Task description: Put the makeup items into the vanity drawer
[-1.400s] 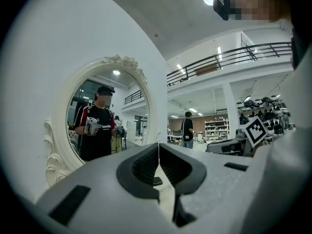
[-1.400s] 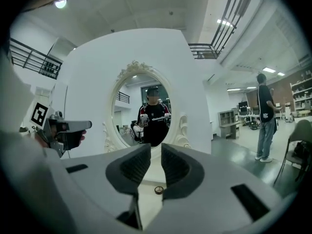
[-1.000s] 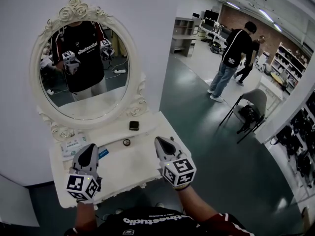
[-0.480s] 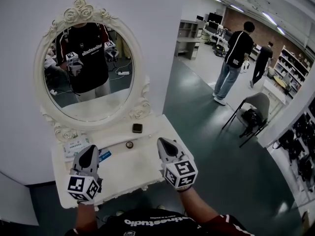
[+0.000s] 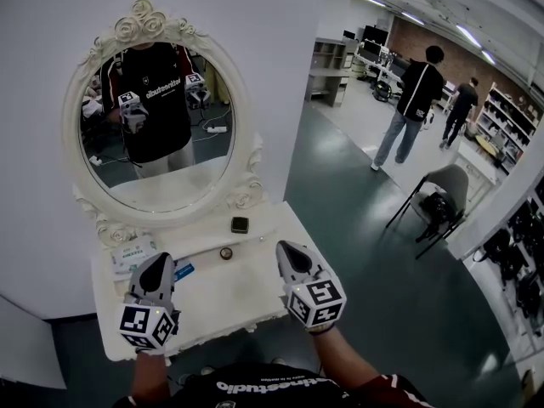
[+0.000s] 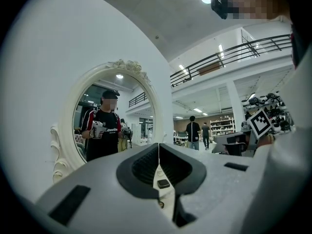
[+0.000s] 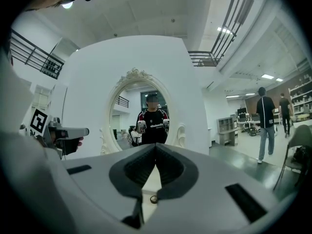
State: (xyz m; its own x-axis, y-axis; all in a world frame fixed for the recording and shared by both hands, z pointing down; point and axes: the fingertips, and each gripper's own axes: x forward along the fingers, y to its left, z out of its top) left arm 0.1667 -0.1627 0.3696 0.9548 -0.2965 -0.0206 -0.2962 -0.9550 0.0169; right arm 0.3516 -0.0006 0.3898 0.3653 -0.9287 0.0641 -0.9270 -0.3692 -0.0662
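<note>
Down at the bottom, the left gripper (image 5: 158, 262) hangs over the left part of the white table (image 5: 223, 303), jaws pressed together with nothing between them. The right gripper (image 5: 283, 247) is level with it over the right part, jaws also closed tight and empty. The two are well apart, with bare white tabletop between them.

Just beyond the left gripper lies a small blue item (image 5: 182, 271), too small to identify. Beside it at the back left is a pale packet (image 5: 131, 256). Between the grippers and a little further back sits a small round pot (image 5: 225, 252). Behind that, a black square compact (image 5: 240, 224) rests on the ledge at the foot of the mirror (image 5: 157, 130).

The oval mirror, in its white rose-carved frame, stands against a plain white wall (image 5: 272, 75) and reflects the person holding both grippers.

To the right the room opens onto a dark green floor (image 5: 357, 236). A grey chair (image 5: 440, 192) stands there, two people (image 5: 415, 100) are walking away, and shelves (image 5: 501, 113) line the far side under strip lights.
</note>
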